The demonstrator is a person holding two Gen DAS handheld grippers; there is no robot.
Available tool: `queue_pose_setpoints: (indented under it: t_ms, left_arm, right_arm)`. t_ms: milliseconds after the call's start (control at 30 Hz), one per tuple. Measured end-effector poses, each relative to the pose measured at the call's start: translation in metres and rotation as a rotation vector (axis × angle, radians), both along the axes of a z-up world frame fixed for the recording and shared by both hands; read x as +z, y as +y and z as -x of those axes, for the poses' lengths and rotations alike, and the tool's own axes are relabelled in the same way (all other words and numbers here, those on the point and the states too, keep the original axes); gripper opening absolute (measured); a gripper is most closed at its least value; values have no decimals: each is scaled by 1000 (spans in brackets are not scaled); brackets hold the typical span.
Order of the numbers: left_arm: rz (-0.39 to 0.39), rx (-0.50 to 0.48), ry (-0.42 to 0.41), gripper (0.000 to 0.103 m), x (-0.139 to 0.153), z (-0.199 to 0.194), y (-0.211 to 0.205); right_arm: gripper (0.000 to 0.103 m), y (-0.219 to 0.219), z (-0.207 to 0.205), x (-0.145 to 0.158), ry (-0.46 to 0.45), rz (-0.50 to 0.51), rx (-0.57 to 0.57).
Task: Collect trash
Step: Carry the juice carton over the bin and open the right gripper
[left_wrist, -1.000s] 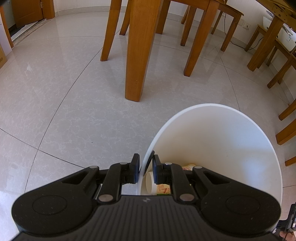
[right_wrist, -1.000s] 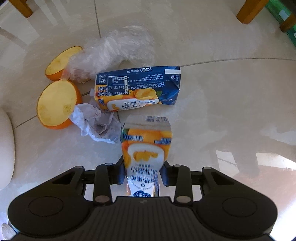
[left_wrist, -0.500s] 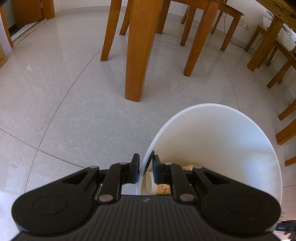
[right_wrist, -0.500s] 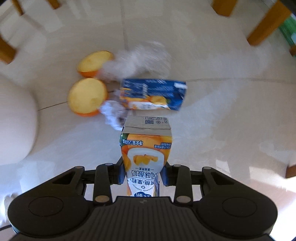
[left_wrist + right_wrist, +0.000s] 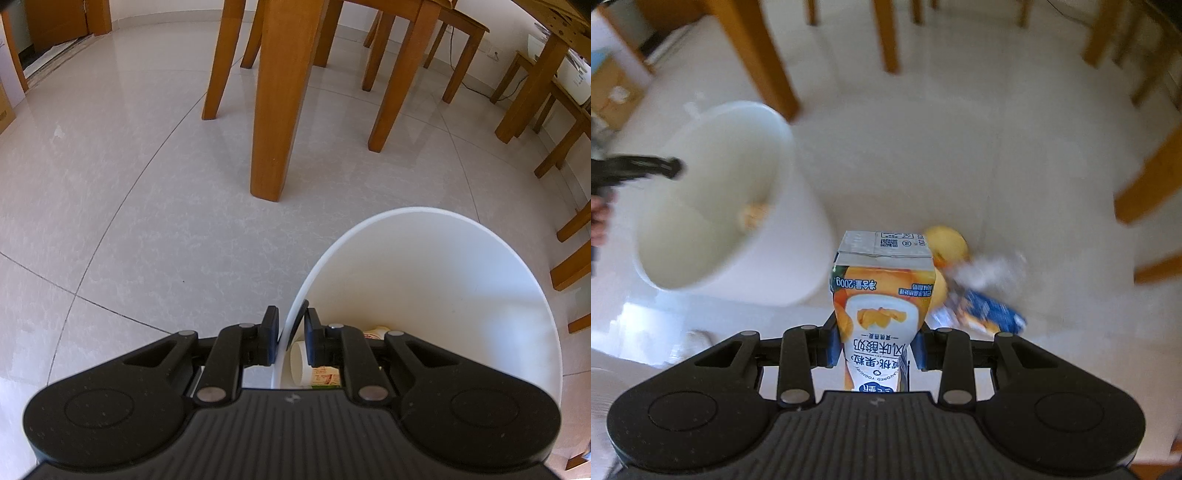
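Left gripper points steeply down, jaws clenched on the near rim of the round white plastic bin, one finger outside the wall, one inside. Crumpled paper cups lie at the bin's bottom. Right gripper is angled downward above the pale tiled floor, jaws grasping an orange-and-white yoghurt carton by its lower sides, the carton's flat end pointing away. Beyond it, on the floor, blurred: orange halves, a blue carton, crinkled clear wrap. Wooden table legs stand behind the bin.
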State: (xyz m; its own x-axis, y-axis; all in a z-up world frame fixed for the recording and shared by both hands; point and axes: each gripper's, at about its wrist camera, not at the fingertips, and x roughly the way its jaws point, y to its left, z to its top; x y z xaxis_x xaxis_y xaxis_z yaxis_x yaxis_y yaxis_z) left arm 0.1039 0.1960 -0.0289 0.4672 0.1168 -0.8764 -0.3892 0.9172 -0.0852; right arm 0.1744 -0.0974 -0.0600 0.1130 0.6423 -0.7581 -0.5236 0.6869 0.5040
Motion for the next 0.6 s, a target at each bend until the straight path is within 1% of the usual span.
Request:
queue_pose_setpoints:
  t_ms: [33,67,167,300,400,500,567,600]
  left_arm:
    - [-1,-1,0,12,0,1,0]
    - [-3,-3,0,12,0,1,0]
    - [-2,-3,0,12,0,1,-1]
    - [-4,-6,0,12,1,2,-2]
    - [-1,-4,0,12,1,2,-2]
    - [-2,-6,0,12,1,3,-2]
    - [1,-5,-1,12,1,4,-2]
    - [3,-4,-1,12,1,4,-1]
  right_arm:
    - [41,4,-2,11,-7,-9,2]
    - [41,8,-4,23,-9,-26,-27]
    - [41,23,-9,56,-49,-95,-16]
    - [41,51,-13,87,-94,-153,2]
    - [41,76,-17,101,-103,-168,32]
    - [41,97,-19,109,-116,-178,57]
    - [44,106,-14,110,-120,-175,72]
    - [47,110,-13,110,-117,-174,74]
